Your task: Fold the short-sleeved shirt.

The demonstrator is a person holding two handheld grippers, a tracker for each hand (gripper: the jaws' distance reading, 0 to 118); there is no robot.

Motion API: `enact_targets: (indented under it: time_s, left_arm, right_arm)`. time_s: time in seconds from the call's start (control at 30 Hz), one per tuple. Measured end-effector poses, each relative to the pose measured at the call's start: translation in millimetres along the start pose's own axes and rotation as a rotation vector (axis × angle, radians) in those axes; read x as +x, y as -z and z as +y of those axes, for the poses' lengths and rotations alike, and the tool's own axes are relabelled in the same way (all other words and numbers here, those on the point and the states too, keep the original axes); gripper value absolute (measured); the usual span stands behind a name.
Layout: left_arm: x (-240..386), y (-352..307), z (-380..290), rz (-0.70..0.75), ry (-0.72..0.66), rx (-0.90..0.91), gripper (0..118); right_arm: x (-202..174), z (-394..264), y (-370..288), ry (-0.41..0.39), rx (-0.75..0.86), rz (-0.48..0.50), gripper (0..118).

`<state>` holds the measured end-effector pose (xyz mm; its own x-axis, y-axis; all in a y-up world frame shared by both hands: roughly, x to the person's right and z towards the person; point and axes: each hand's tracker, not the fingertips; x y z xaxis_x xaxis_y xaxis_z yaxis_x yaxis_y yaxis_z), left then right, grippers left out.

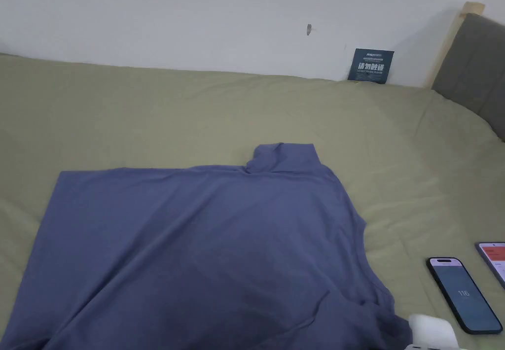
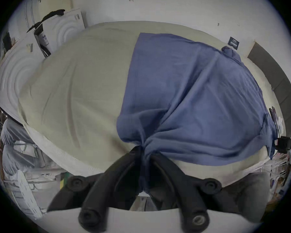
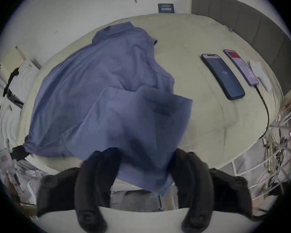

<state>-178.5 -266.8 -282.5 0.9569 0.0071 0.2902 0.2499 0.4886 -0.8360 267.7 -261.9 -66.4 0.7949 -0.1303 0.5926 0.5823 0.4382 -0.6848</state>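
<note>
A blue short-sleeved shirt (image 1: pixel 207 237) lies spread on the olive bed sheet (image 1: pixel 148 109), one sleeve (image 1: pixel 281 156) pointing toward the wall. In the left gripper view my left gripper (image 2: pixel 145 151) is shut on a bunched edge of the shirt (image 2: pixel 191 88) at the bed's near side. In the right gripper view my right gripper (image 3: pixel 144 152) is open, its black jaws wide apart, and a loose, blurred flap of the shirt (image 3: pixel 133 119) hangs between them without being pinched. A white part of the right gripper (image 1: pixel 431 331) shows at the bottom of the head view.
Two phones (image 1: pixel 463 294) (image 1: pixel 493 260) lie on the sheet right of the shirt, one with a cable (image 3: pixel 265 108). A dark card (image 1: pixel 371 65) leans on the wall, beside a grey headboard (image 1: pixel 473 65). Boxes (image 2: pixel 62 28) stand past the bed's left end.
</note>
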Motion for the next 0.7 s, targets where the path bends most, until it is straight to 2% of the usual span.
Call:
enact_targets:
  time_s: [0.03,0.07,0.13,0.23,0.43,0.5,0.7]
  left_arm:
    - [1,-1,0,-0.001,0.002,0.004,7]
    - [2,-4,0,-0.004,0.003,0.016,7]
    - [0,-9,1,-0.017,-0.006,0.040,7]
    - [-3,-17,5,-0.033,-0.009,0.051,7]
    - [-2,-31,15,-0.034,0.021,0.098,7]
    - [-2,-33,25,-0.046,0.038,0.098,7]
    - [-3,-37,73,-0.063,0.144,0.097,7]
  right_arm:
    - [-3,-1,0,-0.017,0.002,-0.017,9]
    - [-6,-2,-2,-0.031,0.013,-0.039,6]
    - [-7,-4,-11,-0.019,0.043,-0.029,6]
    - [-11,-1,-27,-0.064,0.071,-0.056,6]
    - [-13,14,-59,-0.097,0.162,-0.038,6]
    - [-15,26,-62,-0.136,0.207,-0.052,6]
    - [-23,76,-64,-0.169,0.253,-0.045,6]
